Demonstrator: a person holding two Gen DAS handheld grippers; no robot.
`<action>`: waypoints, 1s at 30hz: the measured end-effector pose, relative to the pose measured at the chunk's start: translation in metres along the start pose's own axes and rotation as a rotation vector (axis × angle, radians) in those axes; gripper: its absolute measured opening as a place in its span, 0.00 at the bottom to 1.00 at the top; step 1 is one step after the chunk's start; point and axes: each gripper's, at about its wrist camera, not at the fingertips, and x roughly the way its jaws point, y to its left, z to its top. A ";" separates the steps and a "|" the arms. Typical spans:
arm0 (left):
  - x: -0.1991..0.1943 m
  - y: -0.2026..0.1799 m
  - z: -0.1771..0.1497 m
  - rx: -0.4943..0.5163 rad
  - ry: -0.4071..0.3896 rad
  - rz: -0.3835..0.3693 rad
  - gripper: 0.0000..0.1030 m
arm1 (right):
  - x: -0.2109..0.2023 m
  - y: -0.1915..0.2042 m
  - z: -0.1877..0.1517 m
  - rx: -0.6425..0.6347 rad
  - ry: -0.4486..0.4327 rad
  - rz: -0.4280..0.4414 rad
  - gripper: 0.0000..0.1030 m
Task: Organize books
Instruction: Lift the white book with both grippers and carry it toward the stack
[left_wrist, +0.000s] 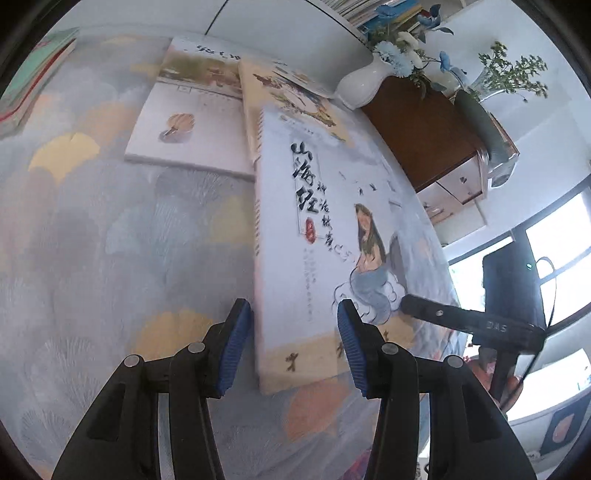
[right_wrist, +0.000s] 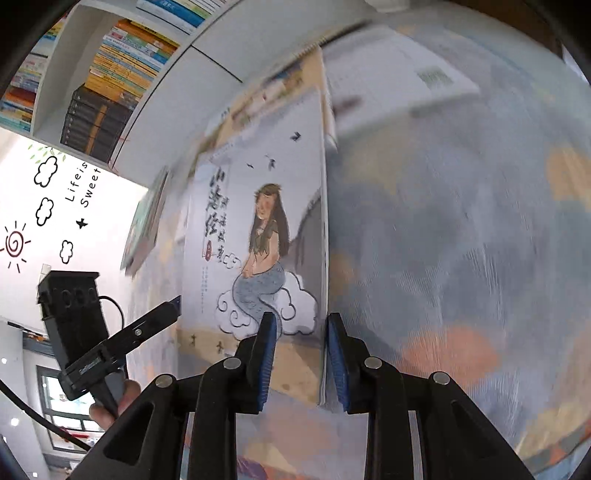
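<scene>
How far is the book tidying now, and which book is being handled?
Done: little; only a green-covered pile sits stacked at the table's far corner. In hand: the mermaid-cover book is gripped at both near edges, by the left hand-held gripper and the right hand-held gripper. Left: the fan-cover book and the yellow book lie loose, overlapping.

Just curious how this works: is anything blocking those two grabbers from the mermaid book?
Nothing visible. The mermaid book already sits between the jaws of both the left gripper and right gripper, one near corner each.
</scene>
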 end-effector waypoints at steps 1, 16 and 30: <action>-0.002 -0.001 0.000 0.010 -0.008 0.009 0.46 | -0.003 0.000 -0.002 -0.012 -0.019 -0.012 0.27; 0.005 -0.007 0.002 -0.020 -0.056 0.102 0.57 | -0.009 0.019 -0.017 -0.168 -0.155 -0.188 0.58; 0.007 -0.017 -0.005 -0.007 -0.098 0.046 0.20 | -0.004 0.033 -0.029 -0.220 -0.227 -0.250 0.62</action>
